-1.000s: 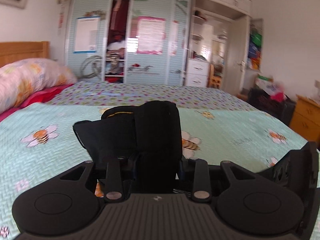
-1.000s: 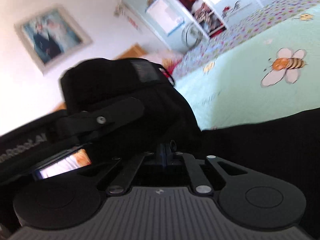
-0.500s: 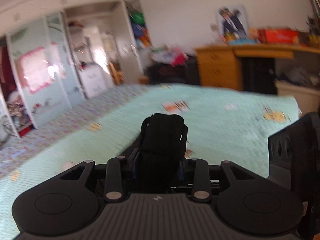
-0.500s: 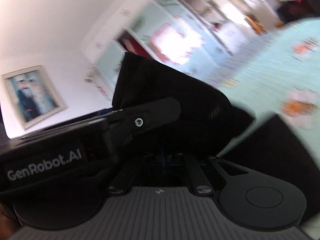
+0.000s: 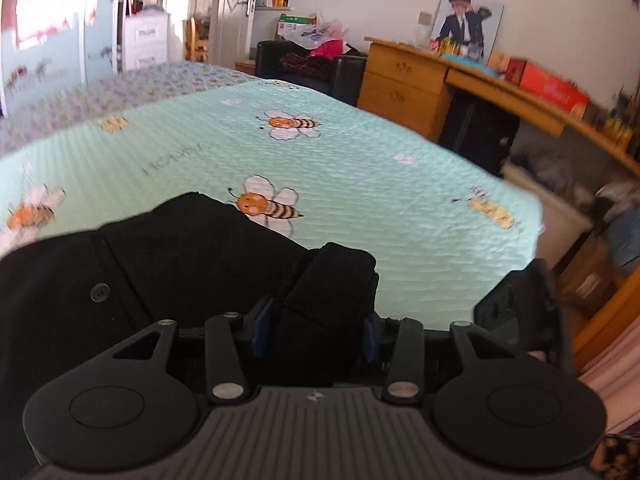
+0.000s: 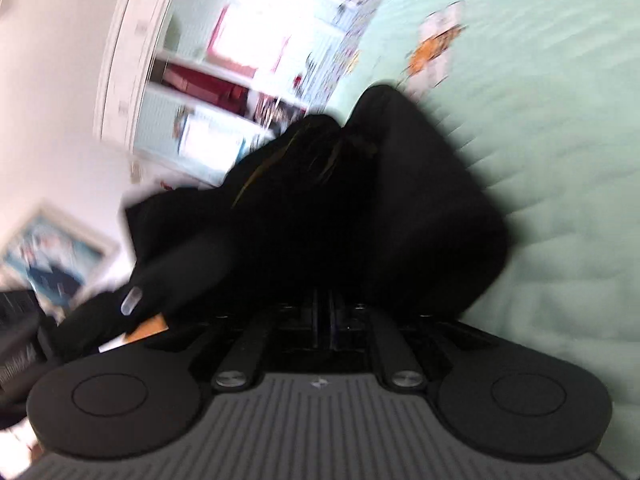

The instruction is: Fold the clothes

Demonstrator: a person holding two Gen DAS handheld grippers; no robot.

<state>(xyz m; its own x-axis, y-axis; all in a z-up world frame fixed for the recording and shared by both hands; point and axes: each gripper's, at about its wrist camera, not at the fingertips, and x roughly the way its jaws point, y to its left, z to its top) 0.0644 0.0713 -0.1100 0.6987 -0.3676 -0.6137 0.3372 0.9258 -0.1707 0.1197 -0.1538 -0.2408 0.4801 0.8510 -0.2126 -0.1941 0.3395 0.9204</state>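
Both of our grippers clamp the black fabric garment (image 5: pixel 188 264), the left gripper (image 5: pixel 316 320) pinching a thick bunched fold above the mint-green quilted bee-print bedspread (image 5: pixel 360 168), the right gripper (image 6: pixel 324 304) closed on dark cloth in a motion-blurred view.

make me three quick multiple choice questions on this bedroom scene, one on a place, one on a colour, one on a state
1. Where is the wooden desk?
A. beyond the bed's far side
B. on the bed
C. inside the wardrobe

2. What colour is the garment?
A. red
B. black
C. white

3. What is the left tool doing?
A. open, empty
B. lying on the floor
C. shut on the garment

Answers: 1 A, it stands past the bedspread edge. 2 B, the cloth is black in both views. 3 C, a fold of cloth sits pinched between its fingers.
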